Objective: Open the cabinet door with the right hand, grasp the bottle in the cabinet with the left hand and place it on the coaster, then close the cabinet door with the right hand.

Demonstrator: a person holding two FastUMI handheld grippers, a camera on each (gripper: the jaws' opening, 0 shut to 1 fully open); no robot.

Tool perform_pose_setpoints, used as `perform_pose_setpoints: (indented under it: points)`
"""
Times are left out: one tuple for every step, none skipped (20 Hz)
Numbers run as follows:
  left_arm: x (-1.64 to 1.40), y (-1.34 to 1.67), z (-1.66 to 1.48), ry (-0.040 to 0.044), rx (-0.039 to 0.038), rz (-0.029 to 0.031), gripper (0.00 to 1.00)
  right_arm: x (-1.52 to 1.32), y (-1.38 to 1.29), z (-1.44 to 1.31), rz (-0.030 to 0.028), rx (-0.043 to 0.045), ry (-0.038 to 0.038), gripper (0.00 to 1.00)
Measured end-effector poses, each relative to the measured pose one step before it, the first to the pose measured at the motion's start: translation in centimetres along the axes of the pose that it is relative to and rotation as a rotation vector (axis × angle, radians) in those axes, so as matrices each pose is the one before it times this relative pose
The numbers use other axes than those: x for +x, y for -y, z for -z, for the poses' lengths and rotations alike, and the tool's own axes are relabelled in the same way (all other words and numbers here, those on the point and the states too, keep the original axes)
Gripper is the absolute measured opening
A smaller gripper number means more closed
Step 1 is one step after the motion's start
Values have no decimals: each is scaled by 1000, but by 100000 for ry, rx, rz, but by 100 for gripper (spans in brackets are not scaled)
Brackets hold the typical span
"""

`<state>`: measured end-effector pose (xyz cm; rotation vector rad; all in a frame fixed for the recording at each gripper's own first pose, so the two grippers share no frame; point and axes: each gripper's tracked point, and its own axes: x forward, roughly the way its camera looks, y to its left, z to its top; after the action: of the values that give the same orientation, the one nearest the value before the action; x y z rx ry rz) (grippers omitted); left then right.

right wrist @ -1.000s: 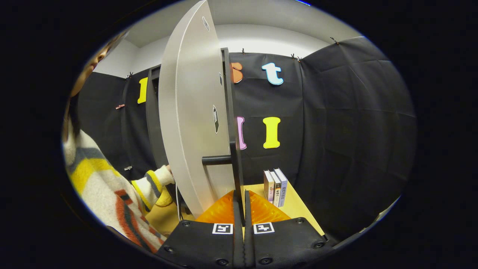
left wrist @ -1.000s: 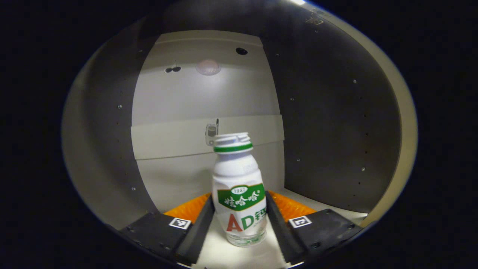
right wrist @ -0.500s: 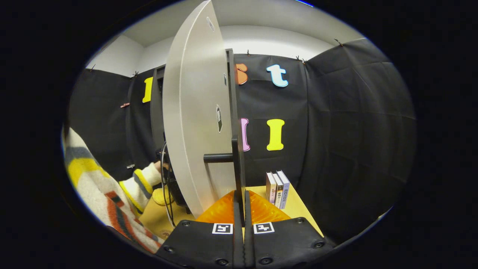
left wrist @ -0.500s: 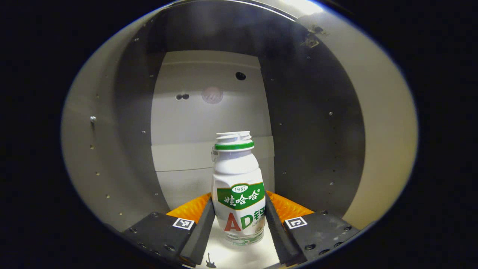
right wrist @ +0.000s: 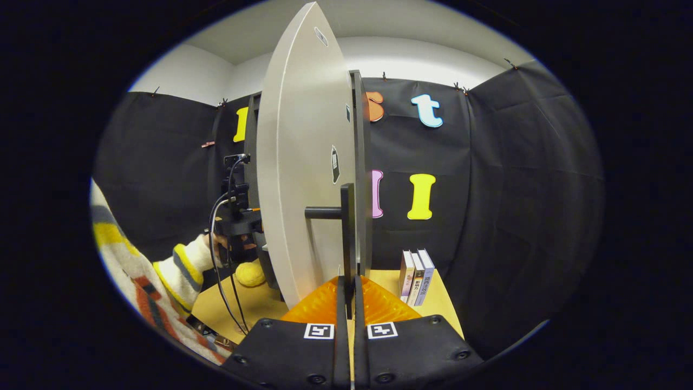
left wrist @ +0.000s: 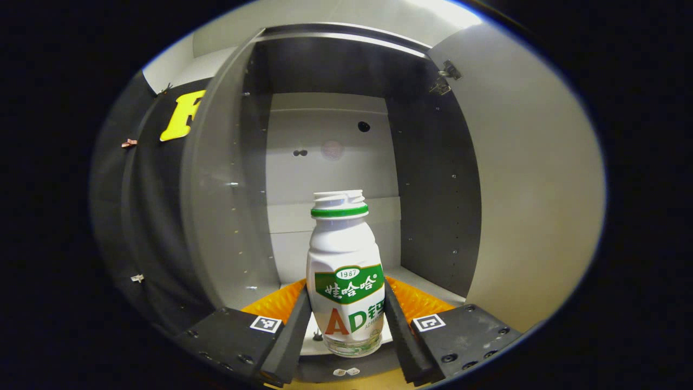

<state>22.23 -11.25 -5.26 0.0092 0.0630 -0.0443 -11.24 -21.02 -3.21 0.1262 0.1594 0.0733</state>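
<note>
A white bottle [left wrist: 346, 271] with a green neck band and a green and red label stands upright between my left gripper's [left wrist: 346, 295] fingers, which are shut on its lower half. It hangs just in front of the grey cabinet [left wrist: 330, 179], above the front edge of the cabinet floor. The open door [left wrist: 530, 179] stands to the right. In the right gripper view my right gripper [right wrist: 349, 281] is shut on the lower end of the black bar handle [right wrist: 347, 227] of the door [right wrist: 303, 179], seen almost edge-on. Beyond the door, a hand in a striped sleeve [right wrist: 184, 262] holds the left gripper [right wrist: 238, 216].
The cabinet stands on a yellow-topped table [right wrist: 260, 303]. Three books [right wrist: 417, 276] stand upright at the table's back right. A yellow rounded object [right wrist: 252, 273] lies by the cabinet's foot. Cables [right wrist: 219, 271] hang from the left gripper. Dark side walls [left wrist: 433, 189] flank the cabinet opening.
My left gripper has drawn back out of the cabinet with the bottle in it, so the cabinet's front frame and door now show. The right gripper keeps hold of the handle.
</note>
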Motion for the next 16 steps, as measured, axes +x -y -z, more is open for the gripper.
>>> perform_pose_setpoints:
  points:
    - [-1046,-142,-239,568,759,-438,73,-817,-49,-273,236,510,1052,8]
    - [-859,-91,-262,625,731,-249,74,-854,-73,-303,1018,422,1633,8]
    - [-734,82,-272,169,839,-88,74,-926,-379,-260,922,96,991,8]
    - [-472,-87,-403,353,556,-36,74,-767,-860,-102,-689,200,387,7]
    - [-397,-22,-423,830,-292,250,74,-725,-902,-233,-70,-406,1129,7]
    - [-531,185,-279,629,-566,1401,73,-670,-804,-301,460,-1218,1119,6]
    - [-706,-31,-132,227,-441,1499,75,-292,-903,-152,693,-1402,751,6]
    - [-963,-194,201,-565,267,1464,75,-181,-978,4,716,-1165,-41,6]
    - [-991,-209,285,-909,1209,1195,75,-57,-1105,104,638,-832,215,6]
    - [-865,-297,343,-480,1852,980,75,34,-1241,-132,-159,-895,1032,6]
    - [-1164,-447,233,-22,1720,649,73,321,-979,123,1219,-1031,809,6]
    - [-996,-538,391,-350,1141,-331,73,505,-492,383,1871,-762,-1164,6]
    - [-938,-657,414,-648,387,-823,73,212,-727,632,968,33,-1597,6]
    - [-951,-443,401,-269,-664,-296,74,168,-1030,345,228,683,-726,5]
    - [-942,-215,231,226,-1480,645,75,465,-1470,49,-579,1403,-531,5]
    - [-1393,-110,435,251,-2069,1425,75,282,-1221,64,-607,1144,-84,5]
